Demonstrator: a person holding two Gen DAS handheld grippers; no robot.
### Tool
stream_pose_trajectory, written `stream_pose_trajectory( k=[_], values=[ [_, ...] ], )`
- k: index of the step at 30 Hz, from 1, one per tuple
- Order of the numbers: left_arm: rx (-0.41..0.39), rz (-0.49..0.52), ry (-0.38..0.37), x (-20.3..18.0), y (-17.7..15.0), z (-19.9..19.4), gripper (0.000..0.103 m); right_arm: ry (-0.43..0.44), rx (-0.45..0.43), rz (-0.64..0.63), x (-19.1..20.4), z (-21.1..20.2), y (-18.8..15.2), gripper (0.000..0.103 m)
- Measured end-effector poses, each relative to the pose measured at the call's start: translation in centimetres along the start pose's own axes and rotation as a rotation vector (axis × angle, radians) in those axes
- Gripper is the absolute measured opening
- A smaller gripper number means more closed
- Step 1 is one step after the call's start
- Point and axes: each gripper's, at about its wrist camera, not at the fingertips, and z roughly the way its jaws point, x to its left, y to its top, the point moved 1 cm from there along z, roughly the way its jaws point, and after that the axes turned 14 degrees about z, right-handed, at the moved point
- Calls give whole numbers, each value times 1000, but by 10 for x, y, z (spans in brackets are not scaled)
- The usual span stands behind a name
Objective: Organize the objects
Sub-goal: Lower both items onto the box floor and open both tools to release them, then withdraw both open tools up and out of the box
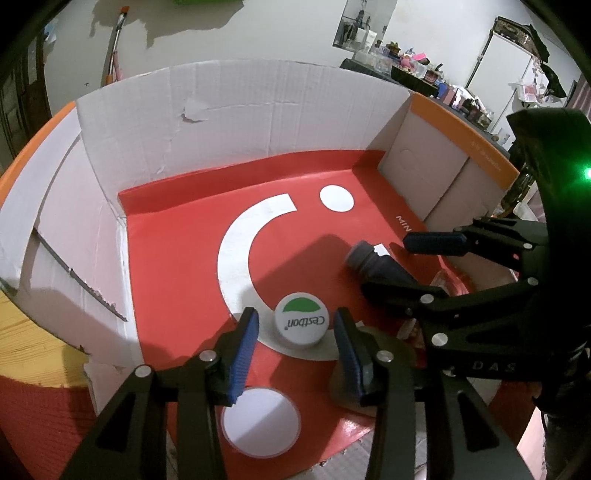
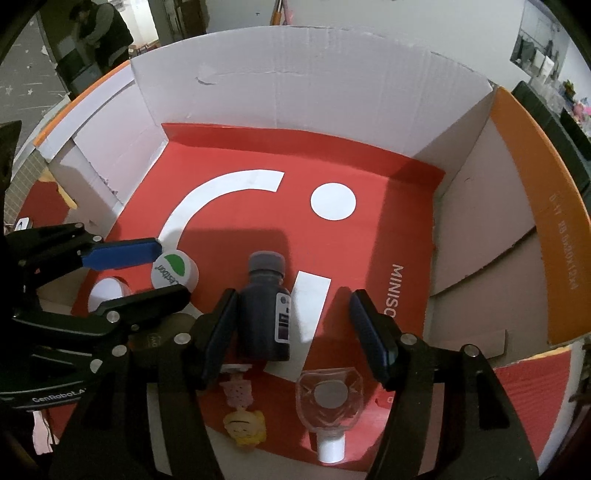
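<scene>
Right wrist view: in my cardboard box (image 2: 314, 92), the dark bottle (image 2: 266, 306) lies near the front edge, cap toward the back wall, between my right claw's (image 2: 293, 332) parted pads. My left claw (image 1: 293, 354) stands apart around the white jar (image 1: 300, 320).

A pale wall (image 1: 280, 33) stands behind, with shadows on it. At two o'clock, a cluttered dark shelf (image 1: 417, 70) and a white cabinet (image 1: 498, 70).
</scene>
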Motion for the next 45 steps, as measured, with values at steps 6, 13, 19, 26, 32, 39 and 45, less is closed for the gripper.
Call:
stream_pose_trajectory(
  k=[6, 13, 19, 26, 32, 39, 45],
  values=[
    [1, 1, 0, -2, 0, 0, 45, -3, 1, 0, 0, -3, -2, 61],
    [0, 0, 0, -2, -1, -1, 45, -6, -1, 1, -1, -7, -3, 61],
    [-6, 0, 20, 0, 0, -3, 52, -6, -3, 5, -2, -10, -2, 61],
    [-42, 9, 21, 2, 2, -16, 59, -11, -5, 14, 4, -13, -7, 61],
    [-49, 14, 28, 5, 2, -23, 59, -14, -9, 13, 4, -19, -12, 61],
    [-49, 16, 34, -6, -1, -23, 59, -21, -8, 14, 9, 3, -1, 61],
    [-64, 14, 45, -12, -5, -30, 59, -15, -32, 23, 10, -2, 1, 61]
  ],
)
